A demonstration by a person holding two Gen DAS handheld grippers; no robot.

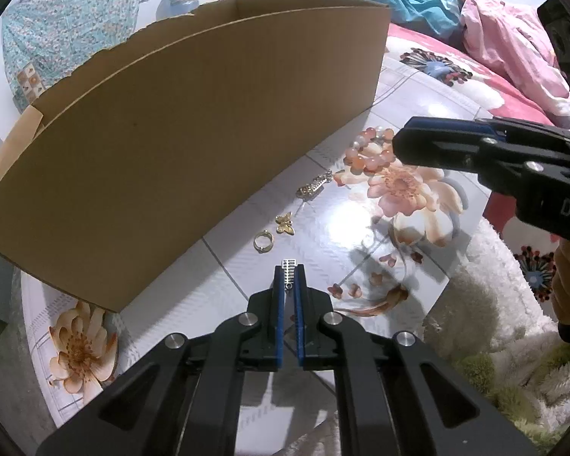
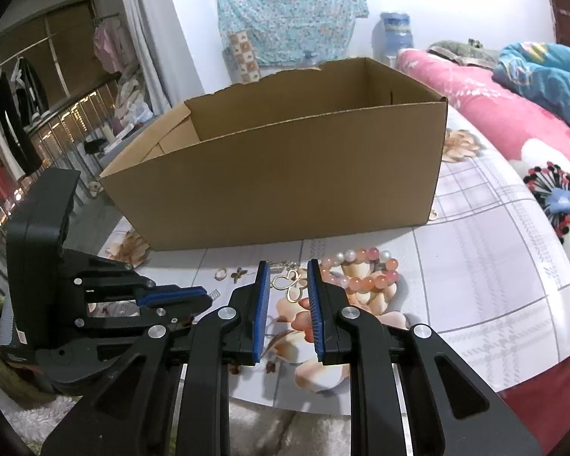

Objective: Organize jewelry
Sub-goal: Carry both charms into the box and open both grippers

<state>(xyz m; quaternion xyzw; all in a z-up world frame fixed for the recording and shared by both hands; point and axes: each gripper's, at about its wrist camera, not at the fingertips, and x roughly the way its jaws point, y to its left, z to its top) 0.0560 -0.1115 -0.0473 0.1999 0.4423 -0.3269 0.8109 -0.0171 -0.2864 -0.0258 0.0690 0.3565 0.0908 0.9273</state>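
My left gripper [image 1: 289, 270] is shut on a small silver ladder-shaped pendant [image 1: 289, 268], held low over the floral cloth; it also shows in the right wrist view [image 2: 205, 294]. Ahead of it lie a gold ring [image 1: 263, 242], a gold butterfly charm [image 1: 285, 223], a silver brooch [image 1: 315, 187] and a pink bead bracelet [image 1: 369, 150]. My right gripper [image 2: 288, 269] is open and empty above a gold butterfly-outline piece [image 2: 290, 284], with the bracelet [image 2: 361, 269] just to its right. The open cardboard box [image 2: 285, 174] stands behind the jewelry.
The floral cloth [image 2: 475, 258] covers a round table. A fluffy white rug [image 1: 494, 304] lies beside it. A pink bed with blue and pink bedding [image 2: 513, 87] is at the right. Clothes racks [image 2: 26, 114] stand at the far left.
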